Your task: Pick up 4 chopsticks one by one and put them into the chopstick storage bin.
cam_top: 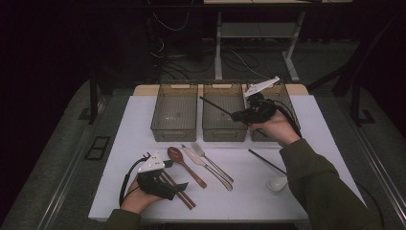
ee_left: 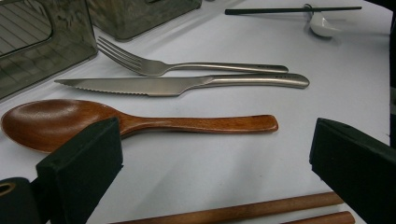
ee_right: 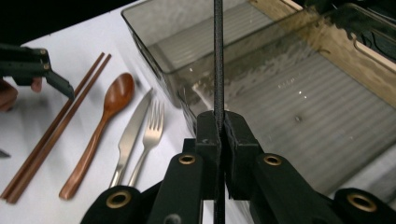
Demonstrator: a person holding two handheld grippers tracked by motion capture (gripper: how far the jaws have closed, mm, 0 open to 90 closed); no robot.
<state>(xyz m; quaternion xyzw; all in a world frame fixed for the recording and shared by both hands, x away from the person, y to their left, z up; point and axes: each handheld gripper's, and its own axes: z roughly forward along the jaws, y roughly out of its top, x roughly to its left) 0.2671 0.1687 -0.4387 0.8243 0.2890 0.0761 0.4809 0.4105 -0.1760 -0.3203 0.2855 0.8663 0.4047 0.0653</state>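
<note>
Wooden spoon (ee_left: 60,121) just ahead of the left gripper (ee_left: 210,151), steel knife (ee_left: 187,84) beyond it (serrated edge facing the spoon), fork (ee_left: 187,66) farther still, white ceramic spoon (ee_left: 322,25) farthest off, white table (ee_left: 233,177) beneath.

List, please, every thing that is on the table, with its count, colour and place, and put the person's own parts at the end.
Bins: three, smoky clear, in a row at the far edge of the table.
Table: one, white top.
Black chopstick: one, held over the middle bin.
Second black chopstick: one, at the right, its end by the white spoon.
White spoon: one, near right.
Wooden spoon: one, brown, left of the knife.
Knife: one, steel, between wooden spoon and fork.
Fork: one, steel.
Wooden chopsticks: two, brown, side by side, near left.
Left gripper: black, open, over the wooden chopsticks.
Right gripper: black, shut on the black chopstick.
</note>
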